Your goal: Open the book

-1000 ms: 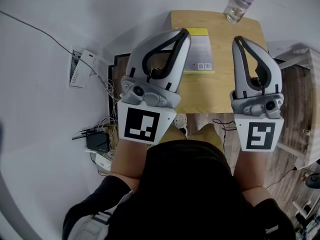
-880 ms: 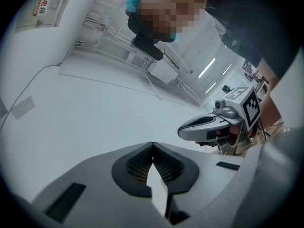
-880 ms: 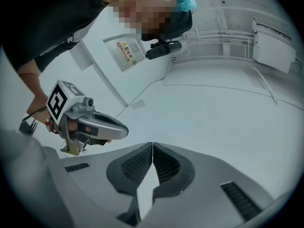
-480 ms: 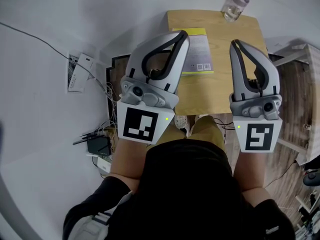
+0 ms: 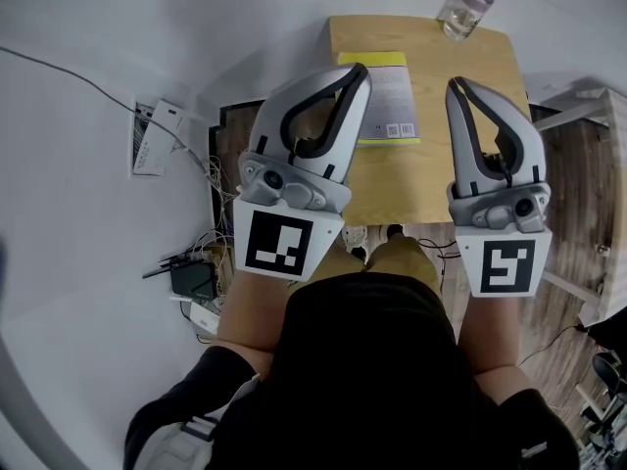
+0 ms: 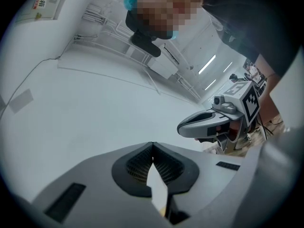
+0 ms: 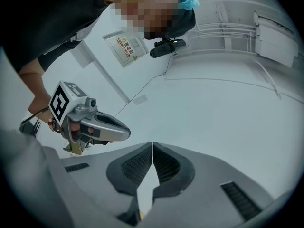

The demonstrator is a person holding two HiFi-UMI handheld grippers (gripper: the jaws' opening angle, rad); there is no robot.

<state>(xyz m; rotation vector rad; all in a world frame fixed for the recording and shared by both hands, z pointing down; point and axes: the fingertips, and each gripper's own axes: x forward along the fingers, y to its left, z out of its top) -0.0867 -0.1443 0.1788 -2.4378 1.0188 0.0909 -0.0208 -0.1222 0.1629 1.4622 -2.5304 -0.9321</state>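
A closed book (image 5: 389,96) with a grey cover and a yellow edge lies flat on the small wooden table (image 5: 431,174), with a barcode facing up. My left gripper (image 5: 360,70) hovers above the book's left side and hides part of it. In the left gripper view its jaws (image 6: 152,145) meet with nothing between them. My right gripper (image 5: 454,85) hangs above the table just right of the book, apart from it. Its jaws (image 7: 152,144) are also shut and hold nothing. Both grippers point at the white wall, and neither gripper view shows the book.
A clear plastic bottle (image 5: 467,1) stands at the table's far right corner. On the floor at the left lie cables and a black box (image 5: 191,278), with a white power strip (image 5: 155,135) beyond. A pale wooden frame (image 5: 578,116) stands to the table's right.
The left gripper has dipped slightly. The right gripper has barely moved. Both stay shut, and the book lies as before.
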